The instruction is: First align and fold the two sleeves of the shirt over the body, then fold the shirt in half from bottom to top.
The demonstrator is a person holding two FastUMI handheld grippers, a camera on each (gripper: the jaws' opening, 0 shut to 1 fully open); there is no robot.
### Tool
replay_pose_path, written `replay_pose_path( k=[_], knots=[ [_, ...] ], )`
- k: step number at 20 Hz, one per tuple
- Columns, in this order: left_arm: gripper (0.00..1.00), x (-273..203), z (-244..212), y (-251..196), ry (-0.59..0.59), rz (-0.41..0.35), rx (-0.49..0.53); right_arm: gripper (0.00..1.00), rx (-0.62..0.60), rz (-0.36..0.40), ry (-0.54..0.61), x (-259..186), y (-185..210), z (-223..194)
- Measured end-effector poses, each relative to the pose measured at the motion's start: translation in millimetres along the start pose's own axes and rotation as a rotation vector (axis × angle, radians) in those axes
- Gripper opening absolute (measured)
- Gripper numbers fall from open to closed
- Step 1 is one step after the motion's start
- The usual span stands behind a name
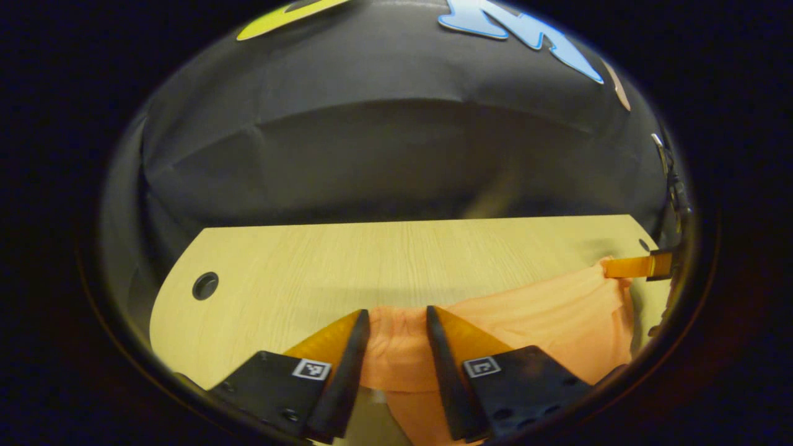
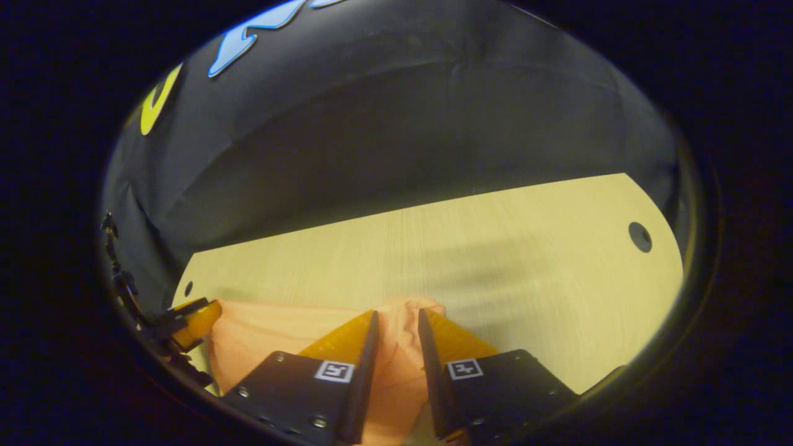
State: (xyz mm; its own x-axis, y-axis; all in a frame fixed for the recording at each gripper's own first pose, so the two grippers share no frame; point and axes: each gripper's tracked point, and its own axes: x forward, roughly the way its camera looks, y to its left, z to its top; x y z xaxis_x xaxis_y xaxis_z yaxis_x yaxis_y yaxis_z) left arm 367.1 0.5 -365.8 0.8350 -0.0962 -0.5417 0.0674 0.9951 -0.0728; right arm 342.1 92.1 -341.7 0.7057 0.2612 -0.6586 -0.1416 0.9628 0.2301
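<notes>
Jaws of both grippers are closed on bunched folds of the orange shirt (image 1: 545, 310): in the left gripper view the left gripper (image 1: 396, 316) pinches one end of the cloth between its two fingers, and in the right gripper view the right gripper (image 2: 396, 317) pinches the other end likewise. The shirt hangs stretched between them above the light wooden table (image 1: 372, 254), which has a round cable hole (image 1: 205, 285) near its edge. Each view shows the opposite gripper at the far end of the cloth, the right gripper at the right margin, the left gripper at the left margin.
</notes>
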Motion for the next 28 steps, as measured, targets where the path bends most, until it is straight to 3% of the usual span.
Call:
replay_pose_path(
  k=[1,2,8,15,21,28],
  knots=[
    [0.77,-10.5,3.4,-1.2,-0.006,-0.001,-0.012,0.45,-0.003,-0.005,-0.009,-5.3,-0.4,1.3],
    [0.77,-19.2,9.2,0.8,-0.016,0.004,-0.016,0.53,-0.005,-0.006,-0.017,-14.3,0.7,3.6],
    [0.73,-100.0,36.1,-9.3,-0.041,-0.006,-0.017,0.53,-0.038,-0.006,-0.034,-100.0,20.9,10.8],
    [0.73,-242.4,61.2,-31.2,-0.091,-0.024,-0.031,0.53,-0.041,0.018,-0.128,-235.3,60.3,16.5],
    [0.76,-351.1,48.6,-46.2,-0.144,-0.041,-0.061,0.53,-0.044,0.016,-0.203,-330.1,80.1,-17.0],
    [0.73,-430.3,22.0,-43.5,-0.197,-0.049,-0.013,0.53,-0.019,0.017,-0.259,-393.4,92.5,-67.1]
  ],
)
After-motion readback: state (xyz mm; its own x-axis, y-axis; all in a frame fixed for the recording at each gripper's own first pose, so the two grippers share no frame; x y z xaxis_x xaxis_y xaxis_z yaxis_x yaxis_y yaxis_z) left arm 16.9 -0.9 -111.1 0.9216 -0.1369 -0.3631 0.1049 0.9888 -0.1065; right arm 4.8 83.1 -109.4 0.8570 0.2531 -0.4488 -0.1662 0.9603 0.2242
